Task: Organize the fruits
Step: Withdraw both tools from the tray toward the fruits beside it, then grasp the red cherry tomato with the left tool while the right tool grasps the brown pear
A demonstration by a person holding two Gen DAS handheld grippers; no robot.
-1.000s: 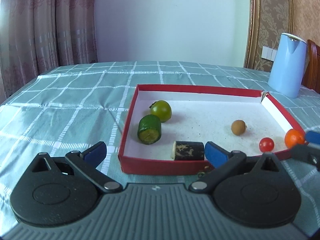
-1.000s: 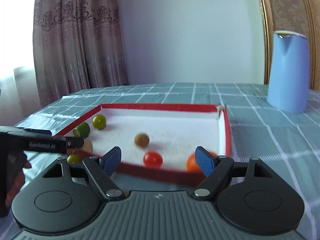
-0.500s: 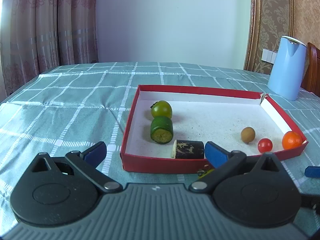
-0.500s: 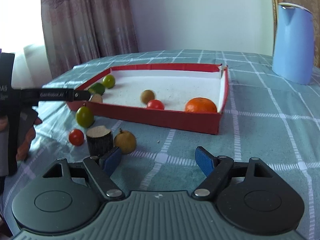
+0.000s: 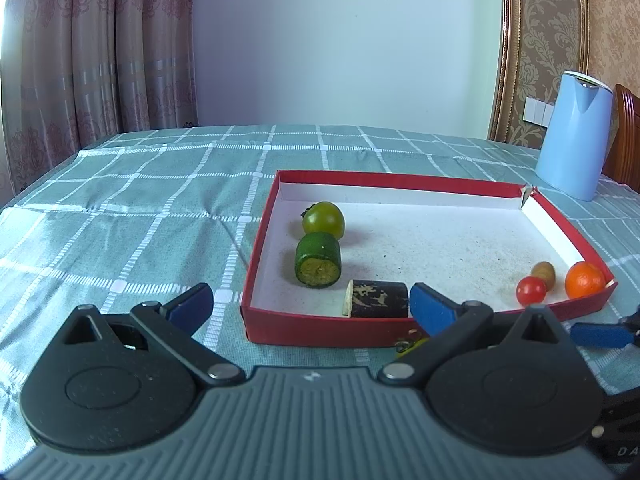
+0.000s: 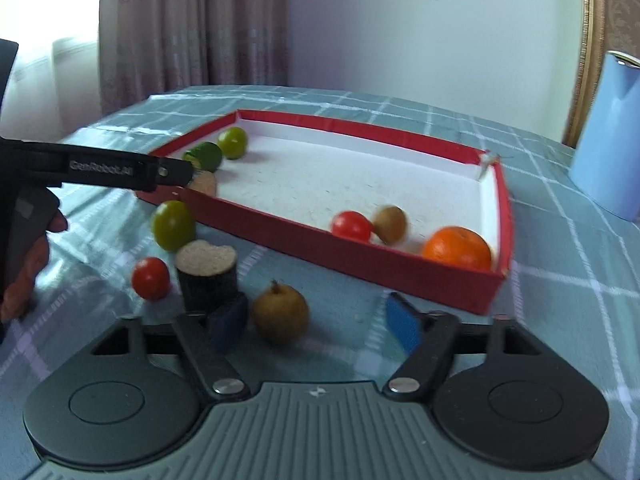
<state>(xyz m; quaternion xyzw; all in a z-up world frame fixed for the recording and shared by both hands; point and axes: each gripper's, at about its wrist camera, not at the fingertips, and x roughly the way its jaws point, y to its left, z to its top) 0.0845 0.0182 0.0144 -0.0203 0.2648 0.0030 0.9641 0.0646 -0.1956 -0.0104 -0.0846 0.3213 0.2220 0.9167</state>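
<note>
My right gripper (image 6: 316,322) hangs low over the cloth in front of the red tray (image 6: 360,264), jaws closing. A brown round fruit (image 6: 280,314) lies between them, and the right pad is clear of it. Beside it stand a dark cut piece (image 6: 207,276), a red tomato (image 6: 151,278) and a green tomato (image 6: 174,225). In the tray lie an orange (image 6: 458,248), a red tomato (image 6: 351,226), a brown fruit (image 6: 390,224), a green tomato (image 5: 323,220), a cucumber piece (image 5: 319,266) and a dark piece (image 5: 378,299). My left gripper (image 5: 312,306) is open at the tray's front wall, holding nothing.
A light blue jug (image 5: 574,144) stands at the back right of the table, beyond the tray. A checked green cloth (image 5: 140,208) covers the table. A hand (image 6: 24,264) holds the left gripper at the left edge of the right wrist view. Curtains hang behind.
My right gripper has drawn back from the tray and sunk toward the loose fruits in front of it, and its jaws have narrowed around the brown fruit. The left gripper has stayed put.
</note>
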